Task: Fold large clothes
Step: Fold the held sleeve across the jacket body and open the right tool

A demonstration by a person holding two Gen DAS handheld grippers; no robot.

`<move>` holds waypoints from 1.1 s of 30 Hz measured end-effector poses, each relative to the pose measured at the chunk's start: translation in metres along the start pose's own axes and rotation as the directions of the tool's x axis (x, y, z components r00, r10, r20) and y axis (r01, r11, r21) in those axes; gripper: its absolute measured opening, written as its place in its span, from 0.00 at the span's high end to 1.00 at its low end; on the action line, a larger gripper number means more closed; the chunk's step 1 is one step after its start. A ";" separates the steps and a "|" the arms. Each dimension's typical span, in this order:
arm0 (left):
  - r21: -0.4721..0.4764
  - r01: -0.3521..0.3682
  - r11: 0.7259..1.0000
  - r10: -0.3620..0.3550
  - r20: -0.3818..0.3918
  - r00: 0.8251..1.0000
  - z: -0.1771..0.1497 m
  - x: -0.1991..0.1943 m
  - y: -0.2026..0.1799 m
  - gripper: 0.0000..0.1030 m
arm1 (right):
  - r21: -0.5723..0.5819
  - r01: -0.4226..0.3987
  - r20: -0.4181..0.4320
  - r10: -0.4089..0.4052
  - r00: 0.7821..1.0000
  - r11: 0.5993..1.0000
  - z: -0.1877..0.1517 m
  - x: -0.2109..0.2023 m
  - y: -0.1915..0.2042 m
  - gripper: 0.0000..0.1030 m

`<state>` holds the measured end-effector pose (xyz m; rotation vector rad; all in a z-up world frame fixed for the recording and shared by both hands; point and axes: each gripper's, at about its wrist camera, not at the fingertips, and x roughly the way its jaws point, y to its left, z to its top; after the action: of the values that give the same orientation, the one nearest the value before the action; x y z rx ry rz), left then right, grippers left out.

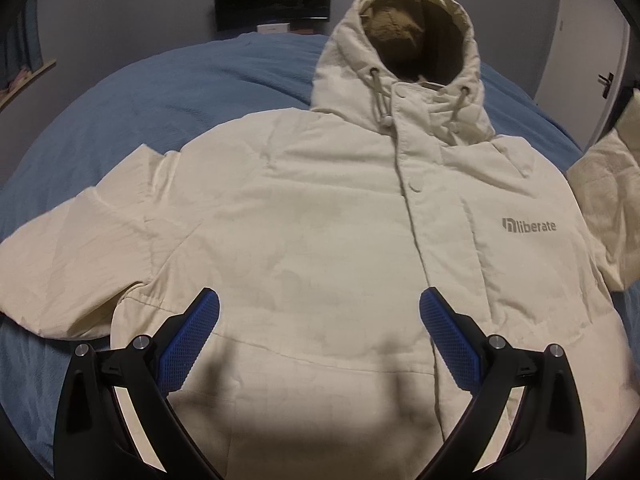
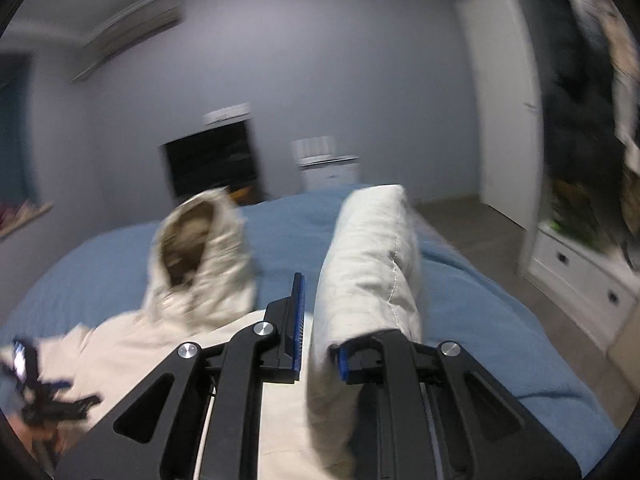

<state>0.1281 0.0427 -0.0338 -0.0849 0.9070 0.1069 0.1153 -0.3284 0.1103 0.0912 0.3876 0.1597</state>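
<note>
Just starting: right gripper point(image 2: 318, 328) clamping cream padded jacket's point(image 1: 320, 220) sleeve point(image 2: 368, 264), left gripper point(image 1: 320, 320) hovering agape, all folding remaining.

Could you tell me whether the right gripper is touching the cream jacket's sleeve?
Touching: the right wrist view shows the right gripper with its fingers clamped on the cream padded jacket sleeve.

I can read 1 text only: "liberate" point(image 1: 535, 226) in grey lower-case letters, with a small grey block logo point(image 1: 509, 224) just to its left, printed on the chest of the cream hooded jacket point(image 1: 304, 240) in my left wrist view. My right wrist view is blurred; I can read nothing there.
</note>
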 end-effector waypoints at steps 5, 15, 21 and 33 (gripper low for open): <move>-0.030 0.004 1.000 -0.004 -0.004 1.000 0.000 0.001 0.007 0.06 | -0.099 -0.149 -0.134 0.135 0.982 0.984 -0.032 0.021 0.075 0.89; -0.012 0.005 1.000 -0.005 -0.002 1.000 -0.003 0.002 0.003 0.06 | -0.101 -0.285 -0.434 0.215 0.875 0.953 -0.131 0.078 0.131 0.89; 0.001 0.001 1.000 -0.001 -0.009 1.000 -0.004 0.004 0.000 0.06 | 0.012 -0.304 -0.532 0.263 0.805 0.953 -0.158 0.094 0.124 0.88; 0.084 0.058 0.995 -0.061 0.033 0.998 -0.006 -0.002 -0.019 0.06 | -0.037 -0.271 -0.577 0.201 0.791 0.962 -0.130 0.052 0.103 0.44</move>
<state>0.1248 0.0229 -0.0350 -0.0325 0.8720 0.0153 0.0993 -0.2111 -0.0165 -0.0306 0.9708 0.4655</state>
